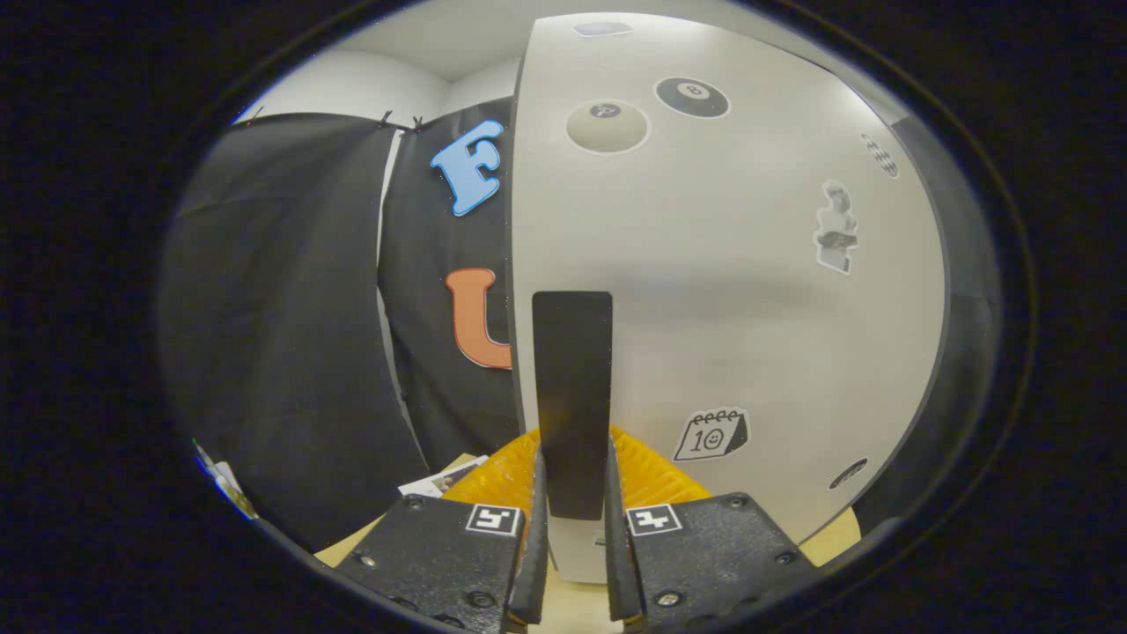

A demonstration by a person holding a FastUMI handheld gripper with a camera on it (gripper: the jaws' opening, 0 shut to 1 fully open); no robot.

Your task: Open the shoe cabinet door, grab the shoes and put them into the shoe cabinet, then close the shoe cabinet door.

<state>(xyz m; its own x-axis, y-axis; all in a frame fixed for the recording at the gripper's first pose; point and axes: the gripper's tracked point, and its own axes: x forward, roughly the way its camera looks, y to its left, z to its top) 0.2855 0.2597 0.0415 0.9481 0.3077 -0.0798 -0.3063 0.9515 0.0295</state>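
**A:** Gripper view first, then. What is the largest thing ahead?

**B:** A pale grey, smooth, flat shoe cabinet door (704, 291), standing upright and close to the camera. Its face carries several stickers: a round black ball sticker (692, 96), a round pale ball sticker (607, 126), a small figure sticker (836, 227) and a calendar-shaped sticker (711, 434) lower down. I cannot tell whether the door is fully shut or slightly ajar, and nothing of the cabinet's inside can be seen.

**A:** And the room around it?

**B:** Black cloth booth wall (290, 335) hangs beside the door's edge, in soft folds, clipped along its top. Above it a white wall and ceiling (352, 84) meet in a corner. Below lies a light tan wooden surface (563, 608), with a printed paper card (443, 480) lying near the foot of the cloth.

**A:** Smaller things?

**B:** A long, flat, matt black rectangular door handle (572, 387) stands vertically near the door's edge. Something orange and ribbed (656, 475) shows low behind the fingers; I cannot say what it is.

**A:** The gripper (572, 528)?

**B:** Its two fingers (534, 546) stand close on either side of the handle's lower end, clamped on it as far as I can see. Each finger block carries a square black-and-white marker (493, 519).
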